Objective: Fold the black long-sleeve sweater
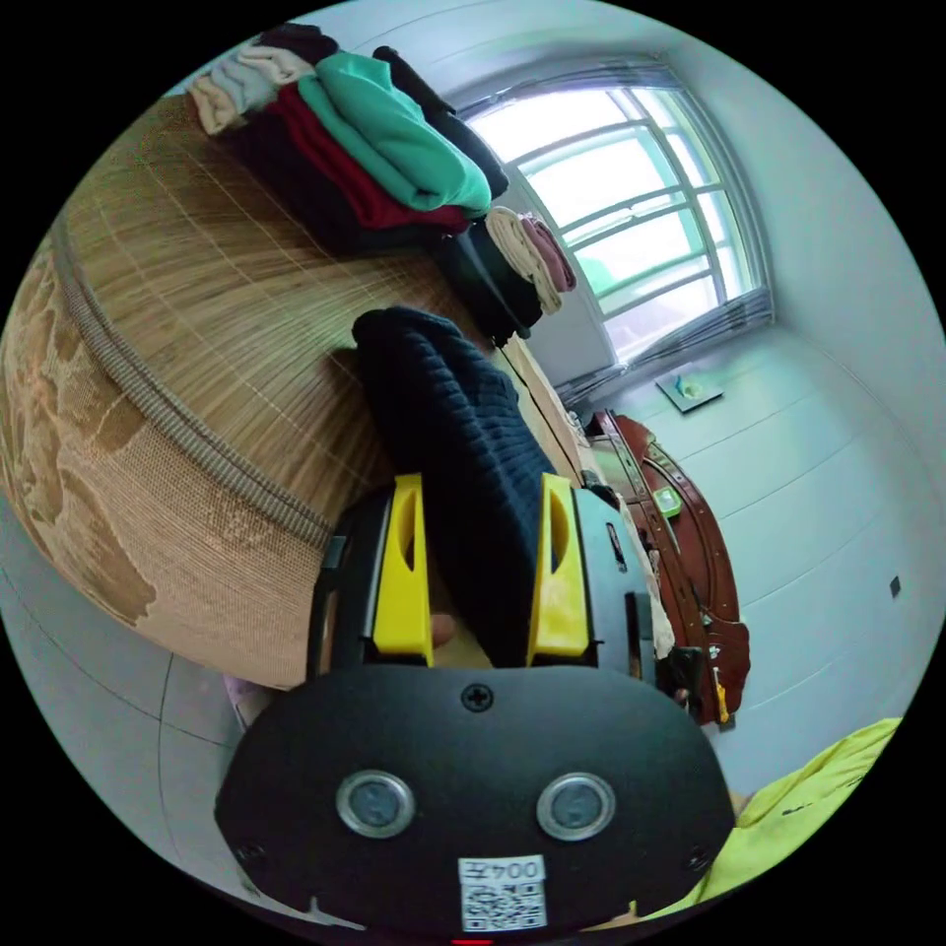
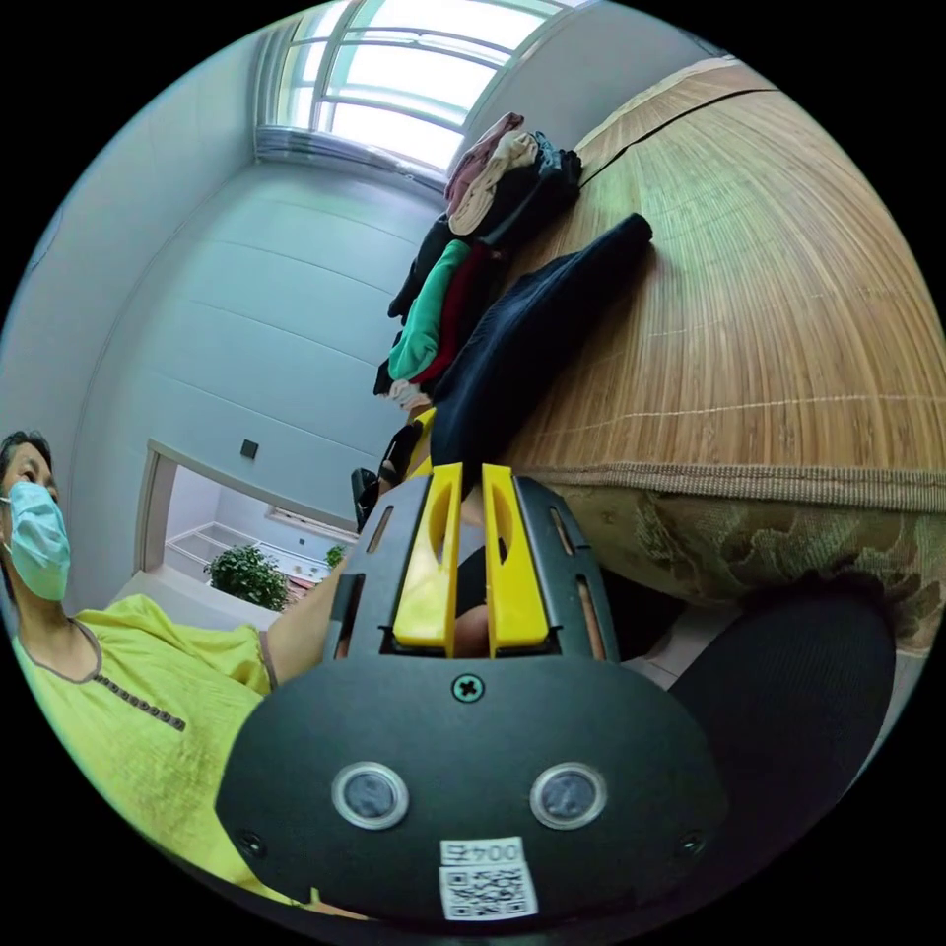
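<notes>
The black long-sleeve sweater [image 1: 448, 443] is lying bunched on the bamboo mat [image 1: 197, 325] that is covering the bed, near the mat's bound edge, and one end of it is trailing off toward the grippers. In the left gripper view, the left gripper [image 1: 483, 493] is holding its yellow jaws spread, with a thick ribbed band of the sweater running up between them; the cloth is lying against the jaw on the right of the picture, while a gap is showing beside the other jaw, so the knit is sitting between the jaws rather than being squeezed from both sides. In the right gripper view, the right gripper [image 2: 471, 478] is keeping its jaws nearly pressed together, and the sweater's [image 2: 537, 325] near end is meeting their tips; whether a fold of cloth is being pinched there I cannot tell, since the tips are overlapping the dark fabric. Beyond the sweater, a stack of folded clothes [image 1: 365, 148] in green, red, cream and black is resting on the mat toward the window [image 1: 631, 197], with a second smaller pile [image 1: 522, 261] just beside it. A person in a yellow top [image 2: 128, 690] is sitting at the side of the right gripper view, wearing a face mask.
</notes>
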`<state>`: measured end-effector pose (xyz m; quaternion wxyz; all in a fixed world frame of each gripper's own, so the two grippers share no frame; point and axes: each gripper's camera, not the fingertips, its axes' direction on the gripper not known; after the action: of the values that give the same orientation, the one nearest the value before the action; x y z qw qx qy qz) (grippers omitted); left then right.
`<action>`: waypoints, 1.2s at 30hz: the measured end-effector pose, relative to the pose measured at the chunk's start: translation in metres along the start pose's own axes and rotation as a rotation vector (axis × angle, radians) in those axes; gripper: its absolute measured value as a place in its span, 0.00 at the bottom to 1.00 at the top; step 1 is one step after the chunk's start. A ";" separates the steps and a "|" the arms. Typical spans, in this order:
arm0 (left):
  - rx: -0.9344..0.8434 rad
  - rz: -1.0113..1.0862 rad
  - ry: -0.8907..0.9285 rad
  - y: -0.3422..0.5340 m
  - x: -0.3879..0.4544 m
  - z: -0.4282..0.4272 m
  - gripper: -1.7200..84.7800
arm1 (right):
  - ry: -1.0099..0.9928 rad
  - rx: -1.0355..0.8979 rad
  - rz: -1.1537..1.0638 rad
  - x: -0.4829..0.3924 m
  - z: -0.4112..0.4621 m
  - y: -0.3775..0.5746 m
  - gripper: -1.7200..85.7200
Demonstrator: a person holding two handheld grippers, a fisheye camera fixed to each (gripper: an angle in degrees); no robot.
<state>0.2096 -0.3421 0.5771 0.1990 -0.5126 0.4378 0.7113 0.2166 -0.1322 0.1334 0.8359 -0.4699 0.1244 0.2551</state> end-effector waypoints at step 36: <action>-0.480 0.464 -0.781 -0.362 -0.128 0.003 0.06 | -0.009 -0.007 0.207 0.010 0.042 0.005 0.05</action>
<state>0.5239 -0.1237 0.5414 0.0615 -0.1291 0.2575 0.9556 0.2209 -0.0910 0.1476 0.8038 -0.4565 0.1678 0.3426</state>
